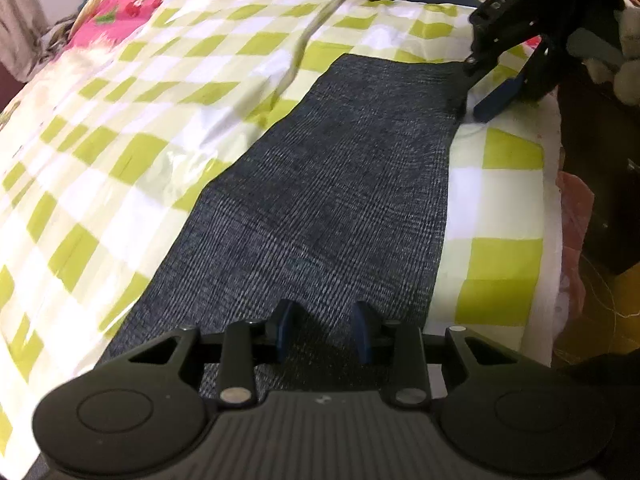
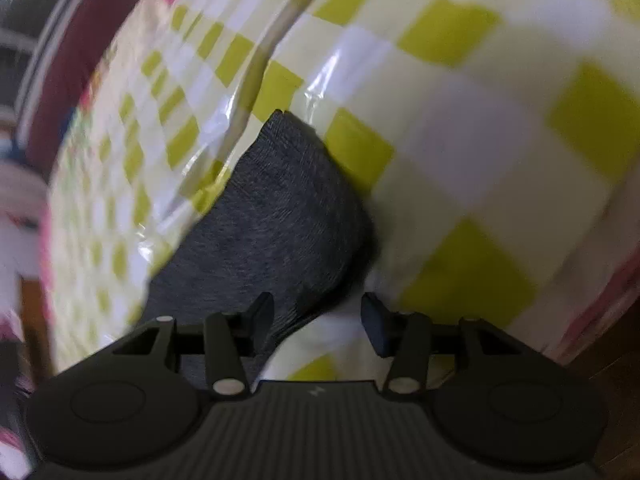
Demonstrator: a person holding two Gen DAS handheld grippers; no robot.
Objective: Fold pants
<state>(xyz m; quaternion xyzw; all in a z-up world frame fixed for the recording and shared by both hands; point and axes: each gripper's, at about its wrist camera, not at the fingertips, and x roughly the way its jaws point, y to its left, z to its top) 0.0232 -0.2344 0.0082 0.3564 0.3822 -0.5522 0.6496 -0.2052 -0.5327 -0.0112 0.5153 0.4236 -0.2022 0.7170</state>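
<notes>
While the pants [image 1: 320, 184] lie flat, both jaws gape above their ends.

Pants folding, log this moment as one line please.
pants: flat on checked cover | left tongs: open, over near end | right tongs: open, at far corner

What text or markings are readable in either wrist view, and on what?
"DAS": white letters on the black arm of the right tool, seen in the left wrist view; more letters may be hidden.
A small pale mark on the ribbed dark grey body of each tool, too small to read.
No text on the dark grey checked pants or the green-and-white checked plastic sheet.
</notes>
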